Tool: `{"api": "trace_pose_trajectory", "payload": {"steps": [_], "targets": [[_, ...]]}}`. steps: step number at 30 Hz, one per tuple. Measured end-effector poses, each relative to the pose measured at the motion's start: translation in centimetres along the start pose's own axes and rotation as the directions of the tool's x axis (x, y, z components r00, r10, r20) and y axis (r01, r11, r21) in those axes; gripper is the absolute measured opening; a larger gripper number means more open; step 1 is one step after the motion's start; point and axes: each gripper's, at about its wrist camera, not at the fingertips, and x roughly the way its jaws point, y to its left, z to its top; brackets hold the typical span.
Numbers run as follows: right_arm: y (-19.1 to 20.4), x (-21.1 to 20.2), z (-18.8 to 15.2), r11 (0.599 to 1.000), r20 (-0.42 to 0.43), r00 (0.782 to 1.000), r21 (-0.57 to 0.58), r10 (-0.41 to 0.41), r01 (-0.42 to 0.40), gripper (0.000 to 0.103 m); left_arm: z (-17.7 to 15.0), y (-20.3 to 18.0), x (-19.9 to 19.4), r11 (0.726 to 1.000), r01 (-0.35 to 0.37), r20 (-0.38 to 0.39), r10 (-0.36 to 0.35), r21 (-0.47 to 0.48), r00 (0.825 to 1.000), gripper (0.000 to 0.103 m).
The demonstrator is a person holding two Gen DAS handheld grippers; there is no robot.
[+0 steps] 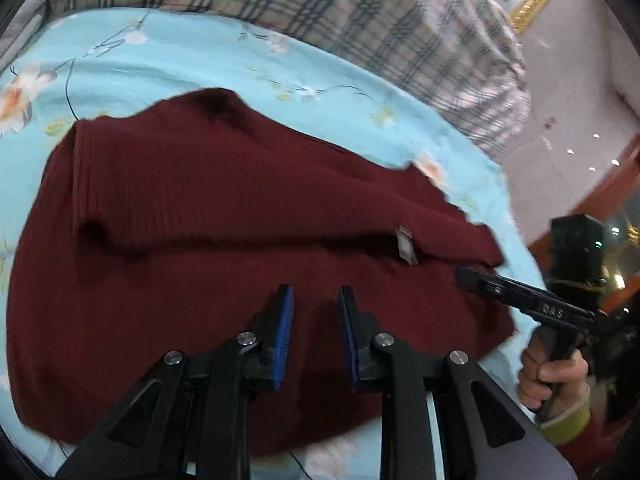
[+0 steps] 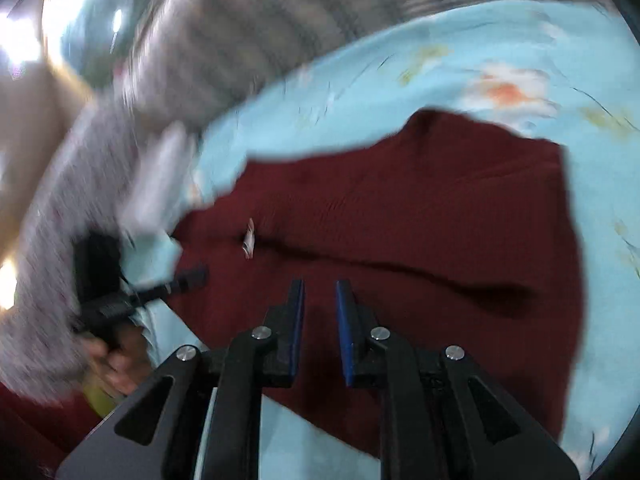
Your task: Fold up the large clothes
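Left gripper [image 1: 316, 300] and right gripper [image 2: 320, 294]: both angled downward, jaws slightly apart, nothing between them. Dark red sweater [image 1: 224, 216]: spread flat on the floral blue bed sheet [image 1: 168, 60], directly below both pairs of jaws.

A dark red ribbed knit sweater [image 1: 224, 216] lies folded over itself on the near part of the bed. A small white tag [image 1: 407, 245] shows at its fold line, toward the right.
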Motion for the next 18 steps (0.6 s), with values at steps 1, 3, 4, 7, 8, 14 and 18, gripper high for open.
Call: {"api": "trace_pose_trajectory", "payload": {"steps": [1, 3, 4, 7, 8, 14, 18], "targets": [[0.1, 0.8, 0.3, 0.999, -0.012, 0.999, -0.019, -0.047, 0.046, 0.015, 0.9, 1.1, 0.3, 1.0, -0.021, 0.013, 0.021, -0.02, 1.0, 0.022], [-1.2, 1.4, 1.6, 0.995, 0.006, 0.995, -0.01, -0.098, 0.098, 0.015, 2.5, 3.4, 0.5, 0.997, -0.027, 0.035, 0.03, -0.075, 0.999, 0.014], [-2.1, 1.3, 2.2, 0.992, 0.03, 0.992, 0.013, -0.125, 0.124, 0.015, 3.6, 4.8, 0.5, 0.994, -0.009, 0.051, 0.015, -0.111, 0.999, 0.013], [-6.4, 0.6, 4.0, 0.959, 0.102, 0.966, 0.183, -0.236, 0.215, 0.015, 5.6, 7.1, -0.3, 0.982, -0.094, 0.11, 0.113, -0.165, 0.987, 0.018], [-8.2, 0.1, 4.1, 0.944, 0.125, 0.962, 0.259, -0.243, 0.205, 0.015, 6.0, 7.6, -0.5, 0.977, -0.124, 0.121, 0.146, -0.174, 0.982, 0.029], [-10.1, -1.2, 2.2, 0.916, 0.177, 0.959, 0.375, -0.223, 0.144, 0.015, 2.9, 9.3, -2.7, 0.971, -0.122, 0.13, 0.151, -0.206, 0.98, 0.029], [-8.7, -2.6, 0.2, 0.925, 0.186, 0.958, 0.353, -0.218, 0.142, 0.015, -1.5, 8.4, -6.0, 0.969, -0.076, 0.14, 0.111, -0.234, 0.984, 0.03]]}}
